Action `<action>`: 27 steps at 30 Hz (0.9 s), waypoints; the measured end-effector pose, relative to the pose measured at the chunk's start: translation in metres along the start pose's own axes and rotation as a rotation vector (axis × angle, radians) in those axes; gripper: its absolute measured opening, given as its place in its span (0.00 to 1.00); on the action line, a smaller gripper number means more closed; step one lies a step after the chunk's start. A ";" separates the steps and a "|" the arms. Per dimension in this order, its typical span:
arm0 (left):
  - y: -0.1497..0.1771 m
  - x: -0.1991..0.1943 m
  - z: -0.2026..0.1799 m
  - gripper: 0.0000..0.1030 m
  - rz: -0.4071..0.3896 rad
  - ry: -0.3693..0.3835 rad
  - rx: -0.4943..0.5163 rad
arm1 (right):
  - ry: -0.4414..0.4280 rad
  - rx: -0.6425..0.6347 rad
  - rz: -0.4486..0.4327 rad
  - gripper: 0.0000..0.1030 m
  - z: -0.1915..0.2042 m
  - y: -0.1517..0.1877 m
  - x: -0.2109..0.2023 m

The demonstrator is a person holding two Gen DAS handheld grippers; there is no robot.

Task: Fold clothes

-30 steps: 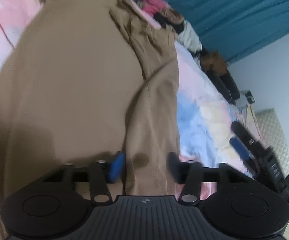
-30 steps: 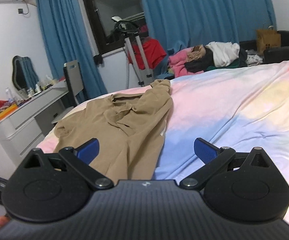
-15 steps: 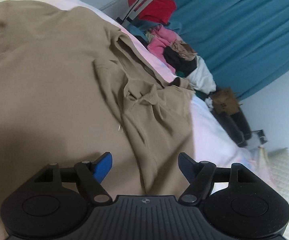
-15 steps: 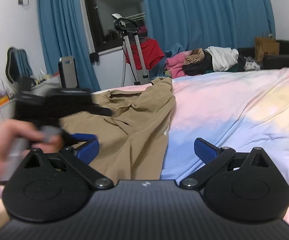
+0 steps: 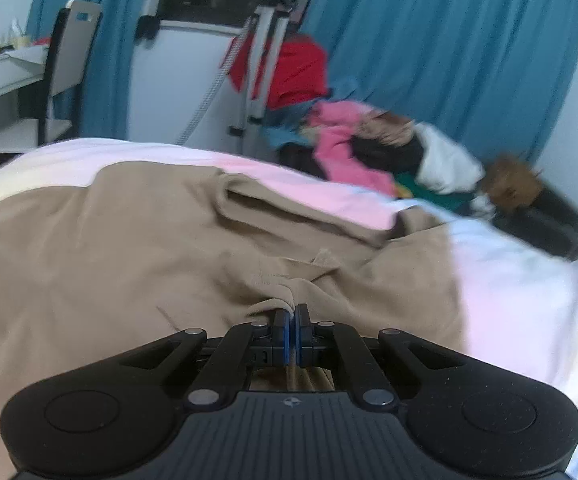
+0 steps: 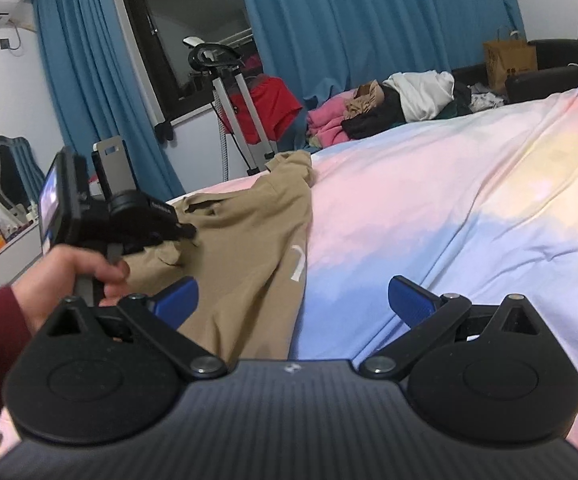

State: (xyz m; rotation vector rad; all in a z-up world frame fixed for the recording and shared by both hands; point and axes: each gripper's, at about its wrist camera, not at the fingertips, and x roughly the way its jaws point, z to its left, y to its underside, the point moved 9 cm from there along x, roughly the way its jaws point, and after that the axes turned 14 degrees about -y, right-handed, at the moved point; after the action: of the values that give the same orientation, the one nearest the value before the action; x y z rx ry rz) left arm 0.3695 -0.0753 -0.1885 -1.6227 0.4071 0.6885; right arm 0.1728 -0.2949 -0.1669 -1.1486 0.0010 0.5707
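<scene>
Pinching tan shirt (image 5: 129, 264) fold, L claw (image 5: 291, 314); bedspread (image 6: 469, 208) bare R of hem.

Readable text: none.
Paper bag (image 6: 509, 62): dark print, too small to read.
Garment tag (image 6: 297, 265): white, blank.

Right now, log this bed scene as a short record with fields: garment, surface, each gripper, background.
garment: tan cotton shirt, spread rumpled on the bed, pale tag showing near its edge
surface: pastel pink, blue and yellow bedsheet
left gripper: shut on a bunched fold of the shirt
right gripper: open, nothing between its blue pads, above the shirt's edge and the sheet
left hand: grips the left gripper's handle, dark red sleeve
background: pile of mixed clothes beyond the bed, blue curtains
</scene>
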 end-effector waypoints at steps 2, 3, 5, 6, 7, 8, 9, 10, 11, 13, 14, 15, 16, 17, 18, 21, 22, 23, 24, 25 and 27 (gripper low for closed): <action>0.009 0.012 -0.001 0.03 0.053 -0.017 0.000 | -0.005 -0.007 0.013 1.00 -0.001 0.003 0.005; 0.011 0.013 -0.003 0.04 0.051 -0.012 -0.003 | -0.008 -0.010 0.020 1.00 -0.001 0.005 0.007; 0.014 0.005 0.001 0.06 0.027 0.007 0.004 | -0.013 -0.012 0.028 1.00 -0.001 0.007 0.009; 0.015 0.000 0.002 0.12 0.016 0.015 0.009 | -0.015 -0.012 0.031 1.00 -0.001 0.009 0.010; 0.016 -0.008 0.003 0.14 0.010 0.020 0.023 | -0.017 -0.013 0.032 1.00 0.000 0.009 0.011; 0.019 -0.022 0.006 0.17 0.001 0.026 0.042 | -0.020 -0.016 0.031 1.00 0.001 0.009 0.010; 0.021 -0.036 0.008 0.20 -0.010 0.033 0.060 | -0.021 -0.021 0.028 1.00 0.002 0.008 0.009; 0.023 -0.053 0.008 0.22 -0.028 0.046 0.079 | -0.023 -0.028 0.022 1.00 0.004 0.007 0.008; 0.025 -0.070 0.011 0.27 -0.044 0.053 0.093 | -0.025 -0.036 0.016 1.00 0.005 0.006 0.006; 0.034 -0.108 0.014 0.38 -0.073 0.066 0.121 | -0.030 -0.050 0.008 1.00 0.010 0.003 0.003; 0.039 -0.128 0.016 0.46 -0.085 0.072 0.133 | -0.039 -0.055 0.004 1.00 0.014 0.002 0.000; 0.046 -0.147 0.018 0.56 -0.094 0.078 0.141 | -0.052 -0.060 -0.001 1.00 0.017 0.002 -0.002; 0.049 -0.162 0.019 0.63 -0.104 0.075 0.143 | -0.063 -0.063 -0.004 1.00 0.020 0.001 -0.004; 0.055 -0.180 0.022 0.80 -0.118 0.065 0.139 | -0.073 -0.066 -0.008 1.00 0.024 0.000 -0.007; 0.060 -0.197 0.025 0.90 -0.134 0.052 0.135 | -0.073 -0.073 -0.016 1.00 0.027 -0.002 -0.011; 0.075 -0.242 0.038 1.00 -0.190 0.002 0.124 | -0.059 -0.092 -0.053 1.00 0.036 -0.007 -0.024; 0.079 -0.255 0.043 1.00 -0.213 -0.011 0.113 | -0.058 -0.086 -0.072 1.00 0.039 -0.008 -0.031; 0.082 -0.266 0.048 1.00 -0.235 -0.021 0.099 | -0.058 -0.080 -0.091 1.00 0.042 -0.010 -0.038; 0.086 -0.277 0.053 1.00 -0.253 -0.031 0.086 | -0.057 -0.083 -0.099 1.00 0.045 -0.010 -0.043; 0.089 -0.285 0.058 1.00 -0.259 -0.043 0.070 | -0.055 -0.091 -0.101 1.00 0.049 -0.009 -0.047; 0.098 -0.296 0.069 1.00 -0.255 -0.059 0.041 | -0.052 -0.118 -0.103 1.00 0.056 -0.006 -0.055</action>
State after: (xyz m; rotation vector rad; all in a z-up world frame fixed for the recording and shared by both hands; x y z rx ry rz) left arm 0.0705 -0.0605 -0.0779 -1.5774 0.1656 0.5296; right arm 0.1123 -0.2717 -0.1218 -1.2401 -0.1378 0.5140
